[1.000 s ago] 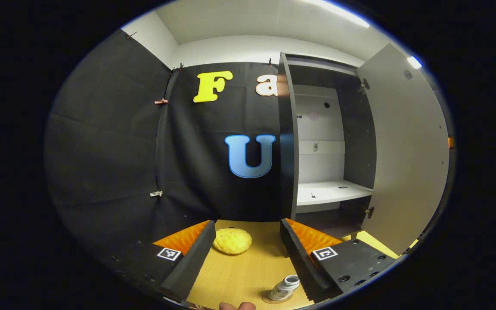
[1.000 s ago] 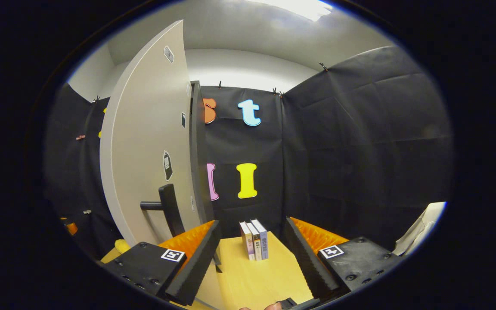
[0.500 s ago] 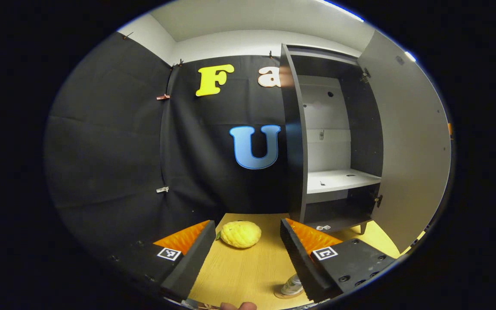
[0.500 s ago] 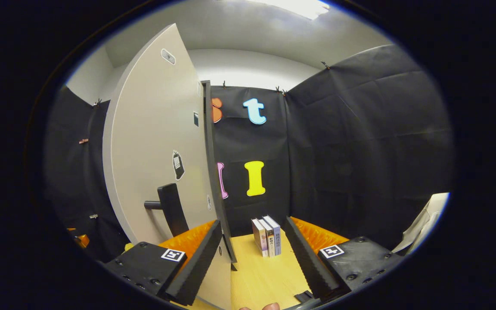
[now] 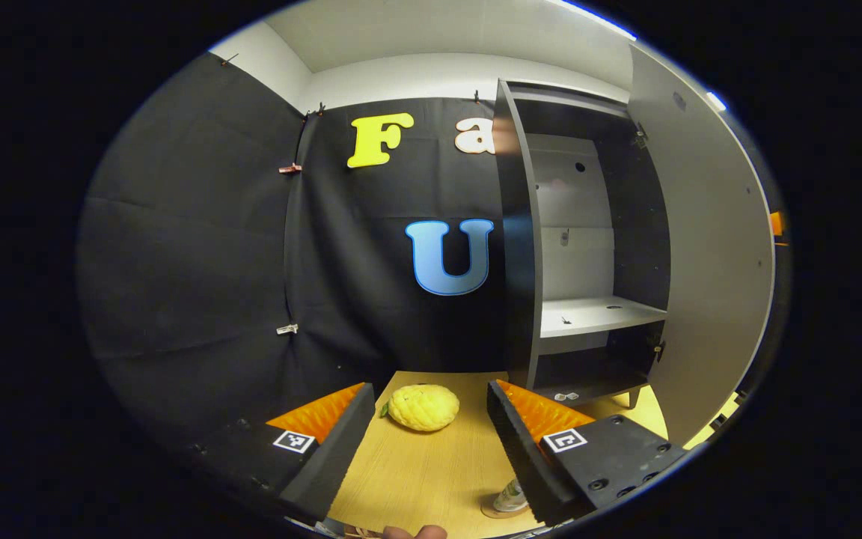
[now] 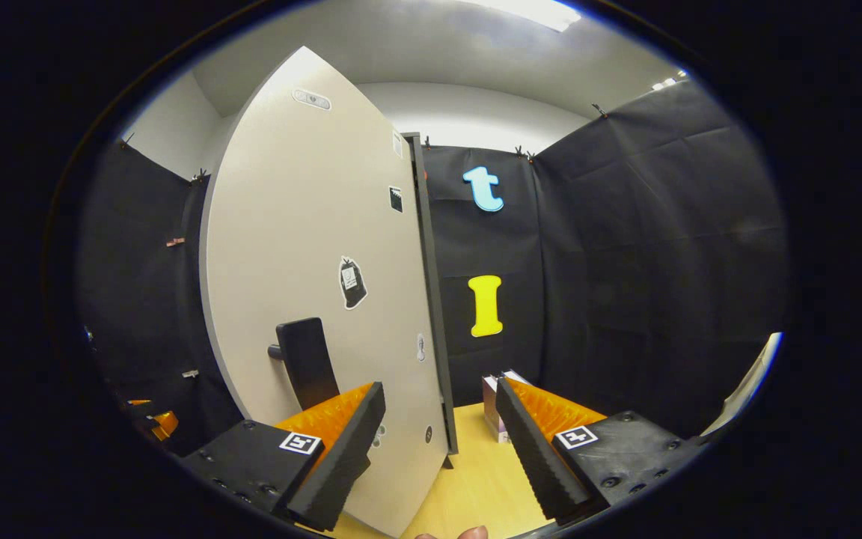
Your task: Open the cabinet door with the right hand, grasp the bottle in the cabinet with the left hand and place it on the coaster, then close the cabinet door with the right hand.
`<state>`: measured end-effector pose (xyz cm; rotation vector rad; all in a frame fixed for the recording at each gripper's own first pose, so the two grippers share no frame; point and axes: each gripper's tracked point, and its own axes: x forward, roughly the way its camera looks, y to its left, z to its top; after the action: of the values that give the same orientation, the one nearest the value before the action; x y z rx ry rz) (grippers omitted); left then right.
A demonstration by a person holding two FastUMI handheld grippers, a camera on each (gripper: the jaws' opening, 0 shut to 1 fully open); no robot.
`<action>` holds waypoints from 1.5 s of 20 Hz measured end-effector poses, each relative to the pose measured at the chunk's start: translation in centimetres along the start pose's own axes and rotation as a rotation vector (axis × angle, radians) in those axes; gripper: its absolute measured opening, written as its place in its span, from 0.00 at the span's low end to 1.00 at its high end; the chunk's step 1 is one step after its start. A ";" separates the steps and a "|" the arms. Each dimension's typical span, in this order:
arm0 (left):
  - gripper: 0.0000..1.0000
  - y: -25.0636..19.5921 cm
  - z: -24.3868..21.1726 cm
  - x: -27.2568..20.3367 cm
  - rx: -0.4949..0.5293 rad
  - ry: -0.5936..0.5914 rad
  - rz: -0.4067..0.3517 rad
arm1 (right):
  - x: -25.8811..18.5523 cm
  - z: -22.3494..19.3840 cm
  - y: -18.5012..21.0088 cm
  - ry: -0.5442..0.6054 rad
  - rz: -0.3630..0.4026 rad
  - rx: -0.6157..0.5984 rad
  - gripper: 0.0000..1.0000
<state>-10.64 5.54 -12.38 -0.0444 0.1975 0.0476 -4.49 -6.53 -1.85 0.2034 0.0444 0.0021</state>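
Observation:
The small white bottle [image 5: 509, 496] stands on the round coaster [image 5: 494, 513] on the wooden table, half hidden behind one finger of my left gripper [image 5: 427, 442]. That gripper is open, holds nothing and hangs back from the cabinet [image 5: 588, 224]. The cabinet's white shelf [image 5: 592, 314] is bare. Its grey door [image 5: 708, 262] stands out at the right. In the right gripper view the door [image 6: 326, 284] with its dark handle [image 6: 304, 363] is close ahead, its free edge between the fingers of my open right gripper [image 6: 438, 449]. Whether a finger touches the door I cannot tell.
A bumpy yellow fruit [image 5: 423, 407] lies on the table [image 5: 416, 479] ahead of the left gripper. Several upright books [image 6: 492, 400] stand beyond the door, mostly hidden by a right finger. Black cloth walls close in the booth.
The door has swung further toward the cabinet and now covers more of the right gripper view. The books slid behind a finger. The left gripper drew back a little from the bottle.

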 end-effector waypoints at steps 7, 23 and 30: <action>0.95 0.2 0.0 -0.1 0.002 0.004 0.005 | 1.5 -1.1 5.3 0.026 0.090 -0.007 0.98; 0.95 -0.3 0.3 0.3 -0.006 0.004 -0.020 | 1.8 -3.0 9.1 0.069 0.184 -0.042 0.98; 0.95 -0.7 0.9 0.6 -0.007 -0.003 -0.030 | 2.1 -3.6 6.3 0.056 0.106 -0.131 0.98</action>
<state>-9.83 4.93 -11.63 -0.0546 0.1938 0.0188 -2.53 0.35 -4.19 0.0742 0.0888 0.1166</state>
